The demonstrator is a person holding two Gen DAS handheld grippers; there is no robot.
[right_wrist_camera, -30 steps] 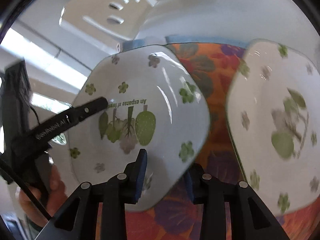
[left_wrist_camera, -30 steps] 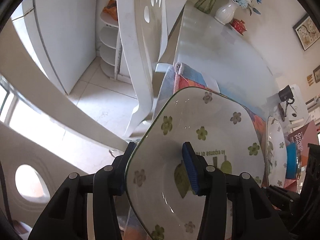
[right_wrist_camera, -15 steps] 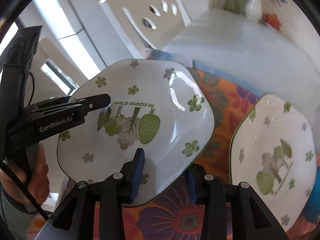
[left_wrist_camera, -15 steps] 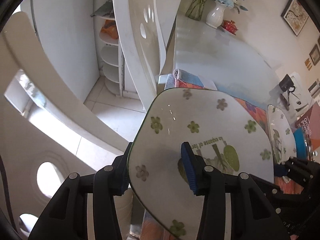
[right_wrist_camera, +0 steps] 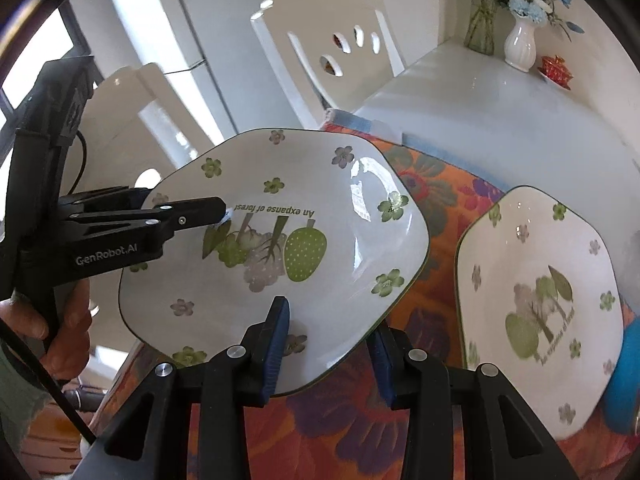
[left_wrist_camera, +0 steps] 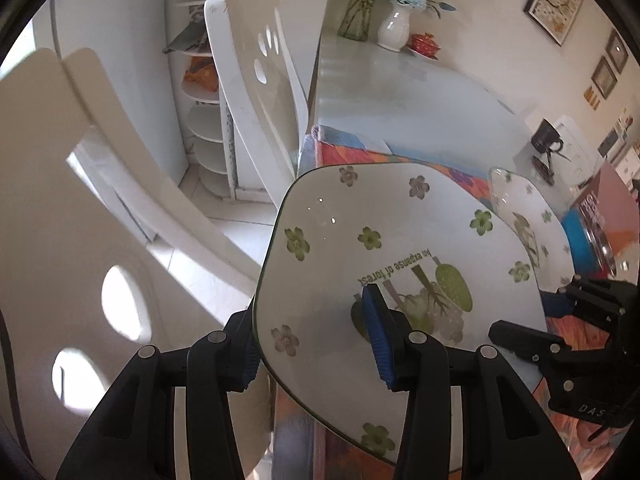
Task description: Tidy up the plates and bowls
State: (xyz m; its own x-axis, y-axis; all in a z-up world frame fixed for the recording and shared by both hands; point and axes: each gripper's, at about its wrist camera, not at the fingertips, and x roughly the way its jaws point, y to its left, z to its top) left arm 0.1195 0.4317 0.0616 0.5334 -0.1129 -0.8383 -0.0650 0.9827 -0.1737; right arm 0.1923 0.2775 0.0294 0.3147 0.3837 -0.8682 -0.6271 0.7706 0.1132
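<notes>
A white squarish plate (right_wrist_camera: 280,236) with green flowers and "An expanse of forest" print is held in the air above the floral cloth (right_wrist_camera: 436,200). My left gripper (left_wrist_camera: 312,344) is shut on its left rim; the plate also fills the left wrist view (left_wrist_camera: 384,248). My right gripper (right_wrist_camera: 328,344) is shut on its near rim. A second matching plate (right_wrist_camera: 536,300) lies on the cloth to the right, also seen in the left wrist view (left_wrist_camera: 524,216).
White chairs (right_wrist_camera: 332,52) stand at the table's left side. A white vase with flowers (right_wrist_camera: 520,44) and a small red pot (right_wrist_camera: 556,70) sit at the far end of the white table (right_wrist_camera: 500,116). A blue object (right_wrist_camera: 624,384) lies right of the second plate.
Both grippers have lifted the held plate up and levelled it. Both views now look further along the table. The second plate has stayed in place.
</notes>
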